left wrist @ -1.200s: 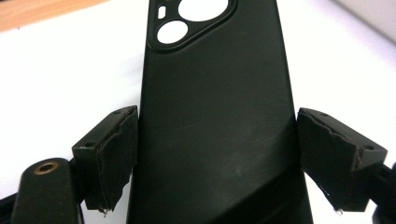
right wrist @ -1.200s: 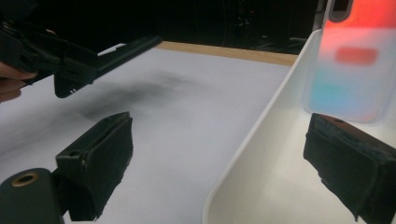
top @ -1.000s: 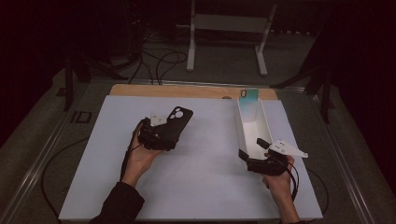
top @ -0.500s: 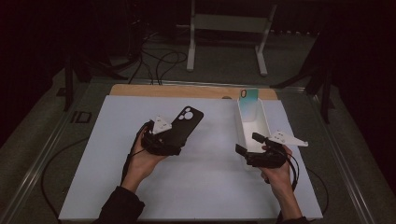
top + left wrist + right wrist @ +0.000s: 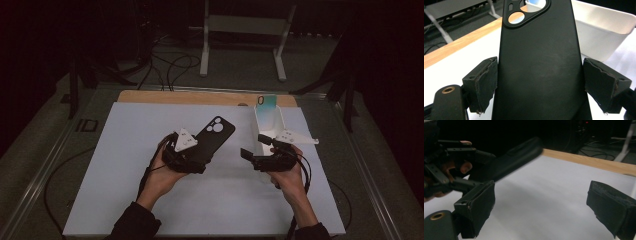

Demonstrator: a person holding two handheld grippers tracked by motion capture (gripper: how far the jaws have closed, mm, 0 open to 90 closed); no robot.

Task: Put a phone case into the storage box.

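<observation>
Phone case: black, lifted above the white mat, near its centre; long axis runs toward 1 o'clock, camera cutout leading.
Left gripper: jaws clamp the case's long edges, probably to carry it flat.
Right gripper: jaws spread wide, nothing between them, facing the case.
Tray: white, at 2 o'clock from the case, another case propped at its far end.

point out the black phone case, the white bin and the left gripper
black phone case (image 5: 539, 62): left gripper view, middle of its back.
white bin (image 5: 267, 125): high view, inner wall.
left gripper (image 5: 540, 80): left gripper view, midway between its pads.
</observation>
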